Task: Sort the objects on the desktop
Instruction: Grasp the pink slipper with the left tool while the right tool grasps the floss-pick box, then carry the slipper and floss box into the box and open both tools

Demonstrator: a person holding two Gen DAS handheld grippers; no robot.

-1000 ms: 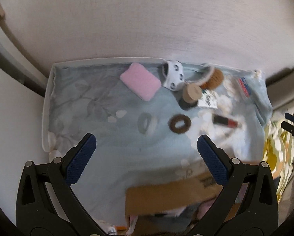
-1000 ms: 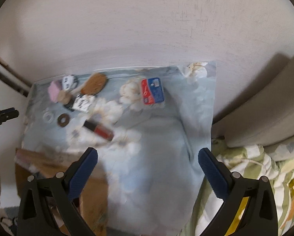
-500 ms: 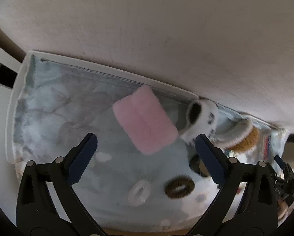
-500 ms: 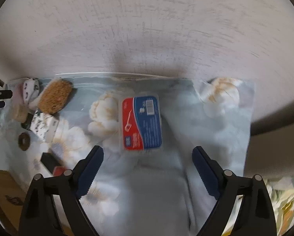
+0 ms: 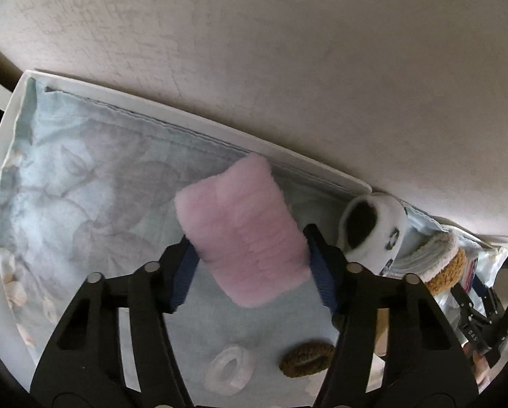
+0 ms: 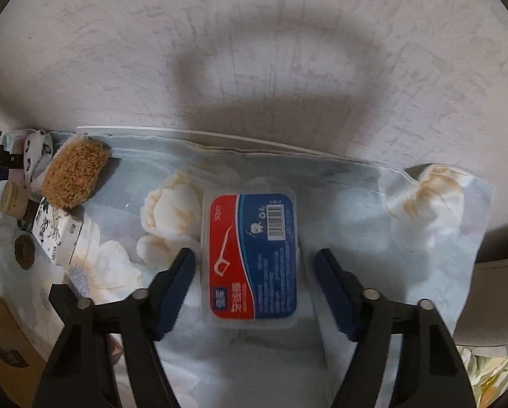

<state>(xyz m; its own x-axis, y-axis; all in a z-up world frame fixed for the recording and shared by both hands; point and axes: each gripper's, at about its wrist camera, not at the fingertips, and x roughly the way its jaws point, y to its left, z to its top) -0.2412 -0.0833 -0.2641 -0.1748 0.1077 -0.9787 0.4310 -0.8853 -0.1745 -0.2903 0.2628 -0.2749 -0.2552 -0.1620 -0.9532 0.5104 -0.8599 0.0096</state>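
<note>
The left gripper point(image 5: 250, 265) had its pads pressed on both sides of the pink pad point(image 5: 242, 229) on the cloth point(image 5: 84, 183), while the right gripper point(image 6: 254, 284) sat parted around the floss box point(image 6: 252, 256) — its long axis running along the fingers — not yet touching.

The right gripper point(image 6: 254, 272) straddles the floss-pick box point(image 6: 252, 258) on the floral cloth point(image 6: 355, 210), jaws apart, not touching it.

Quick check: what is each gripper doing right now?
Left gripper: closed on the fluffy pink pad.
Right gripper: open, straddling the red-and-blue floss pick box.
</note>
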